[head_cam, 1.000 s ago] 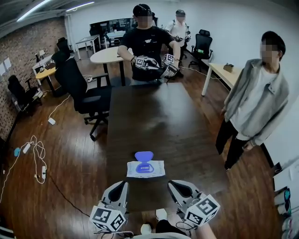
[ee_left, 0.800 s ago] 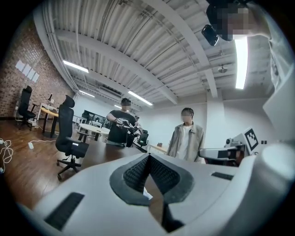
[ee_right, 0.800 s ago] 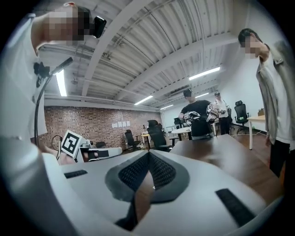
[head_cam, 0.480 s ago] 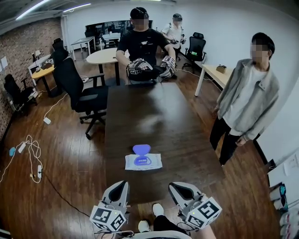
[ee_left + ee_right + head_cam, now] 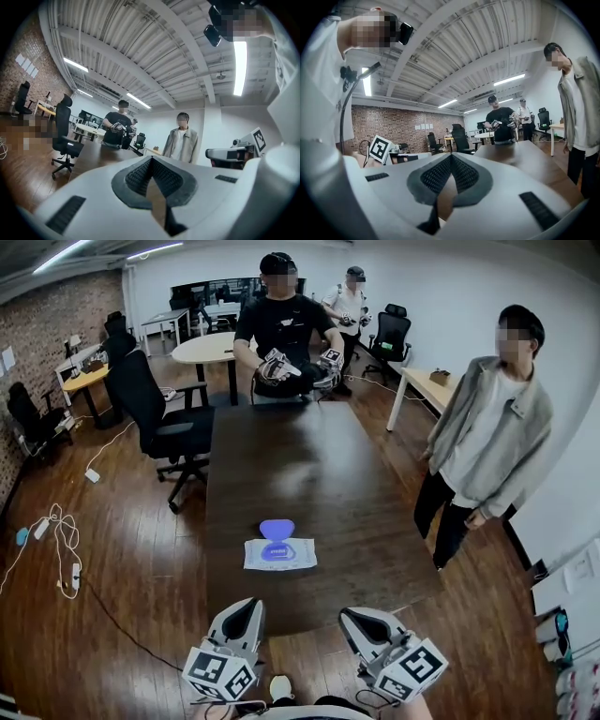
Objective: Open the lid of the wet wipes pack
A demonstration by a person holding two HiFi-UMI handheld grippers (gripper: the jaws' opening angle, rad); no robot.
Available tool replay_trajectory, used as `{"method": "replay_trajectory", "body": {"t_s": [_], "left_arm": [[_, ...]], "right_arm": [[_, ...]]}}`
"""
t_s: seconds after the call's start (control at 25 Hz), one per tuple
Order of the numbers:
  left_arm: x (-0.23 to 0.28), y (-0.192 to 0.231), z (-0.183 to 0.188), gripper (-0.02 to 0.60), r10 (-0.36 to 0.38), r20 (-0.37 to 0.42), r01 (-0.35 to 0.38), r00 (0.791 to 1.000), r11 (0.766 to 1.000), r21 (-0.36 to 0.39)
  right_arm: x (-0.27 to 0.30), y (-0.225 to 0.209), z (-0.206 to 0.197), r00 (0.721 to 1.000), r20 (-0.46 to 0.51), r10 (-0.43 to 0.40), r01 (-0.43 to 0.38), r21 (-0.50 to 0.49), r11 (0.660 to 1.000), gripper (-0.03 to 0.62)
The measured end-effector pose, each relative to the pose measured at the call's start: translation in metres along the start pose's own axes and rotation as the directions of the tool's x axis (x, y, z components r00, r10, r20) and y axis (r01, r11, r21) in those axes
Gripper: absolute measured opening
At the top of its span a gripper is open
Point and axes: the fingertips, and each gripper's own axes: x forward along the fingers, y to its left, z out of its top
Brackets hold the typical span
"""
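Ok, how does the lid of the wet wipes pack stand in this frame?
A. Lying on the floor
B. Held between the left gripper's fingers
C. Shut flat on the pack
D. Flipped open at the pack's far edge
D: the blue lid is folded back past the far edge of the wet wipes pack, which lies on the table.

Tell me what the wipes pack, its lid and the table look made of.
Pack: likely soft plastic film, white, lying flat.
Lid: likely rigid plastic, blue-violet, a smooth moulded oval.
Table: dark brown wood or veneer, satin; it shows soft light reflections.
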Motion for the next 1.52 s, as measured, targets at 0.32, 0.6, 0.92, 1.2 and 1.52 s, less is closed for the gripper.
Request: {"method": "replay_trajectory", "body": {"t_s": [0.32, 0.6, 0.92, 1.2, 1.52], "left_arm": [[-0.033, -0.070, -0.022, 0.000, 0.033, -0.013, -0.033, 0.999, 0.999, 0.018], [-0.077, -0.180, -0.061, 0.000, 0.027, -0.038, -0.025, 0.999, 0.999, 0.046], [-0.141, -0.269, -0.066, 0.000, 0.050, -0.027, -0.047, 0.998, 0.995, 0.093], [-0.163, -0.288, -0.058, 0.000, 0.063, 0.016, -0.064, 0.998, 0.993, 0.103], [-0.171, -0.287, -0.045, 0.000, 0.051, 0.038, -0.055, 0.998, 0.991, 0.119]], "right_arm": [[-0.080, 0.021, -0.017, 0.999, -0.009, 0.040, -0.041, -0.019, 0.999, 0.008], [-0.197, 0.036, -0.044, 0.999, 0.021, 0.037, -0.037, 0.020, 0.999, 0.008], [-0.294, 0.066, -0.054, 0.996, 0.071, 0.048, -0.053, 0.058, 0.997, 0.008], [-0.318, 0.079, -0.047, 0.993, 0.095, 0.066, -0.069, 0.031, 0.997, 0.008], [-0.315, 0.092, -0.043, 0.994, 0.071, 0.086, -0.087, 0.004, 0.996, 0.008]]}}
